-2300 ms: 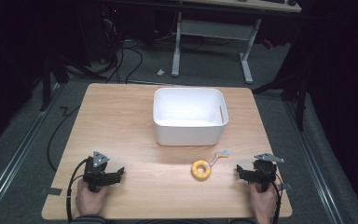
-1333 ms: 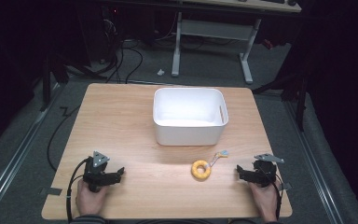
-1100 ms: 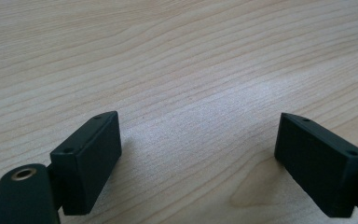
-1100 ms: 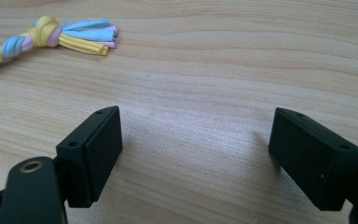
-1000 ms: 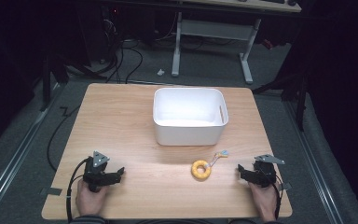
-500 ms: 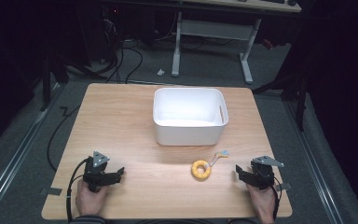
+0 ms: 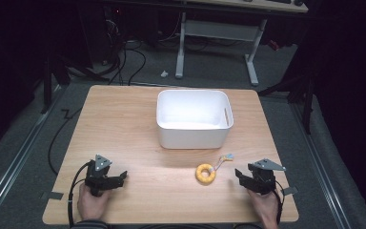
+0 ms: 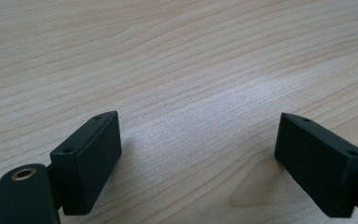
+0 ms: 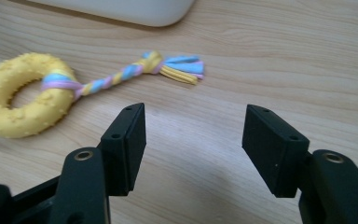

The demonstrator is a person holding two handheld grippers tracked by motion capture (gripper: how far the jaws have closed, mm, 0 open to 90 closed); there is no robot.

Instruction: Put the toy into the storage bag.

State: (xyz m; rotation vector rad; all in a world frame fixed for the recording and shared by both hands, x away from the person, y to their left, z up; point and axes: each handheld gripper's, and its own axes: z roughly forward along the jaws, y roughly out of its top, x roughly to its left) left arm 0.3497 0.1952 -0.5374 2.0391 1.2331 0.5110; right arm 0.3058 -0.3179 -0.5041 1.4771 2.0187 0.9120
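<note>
My right gripper (image 9: 191,149) has just been narrowing its jaws, yet they stand apart with nothing but bare table (image 9: 279,60) between them. The yellow ring toy (image 9: 21,100) lies ahead and off to the left of my left-hand jaw, apart from it, its braided tail (image 9: 121,74) running across in front of the gap. Beyond it sits the white bin (image 9: 121,9). My left gripper (image 8: 198,163) holds its jaws spread wide over plain wood.

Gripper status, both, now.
Left gripper: open, nothing between its jaws, over bare table.
Right gripper: open, jaws just been closing, empty; yellow ring toy lies ahead, untouched.
</note>
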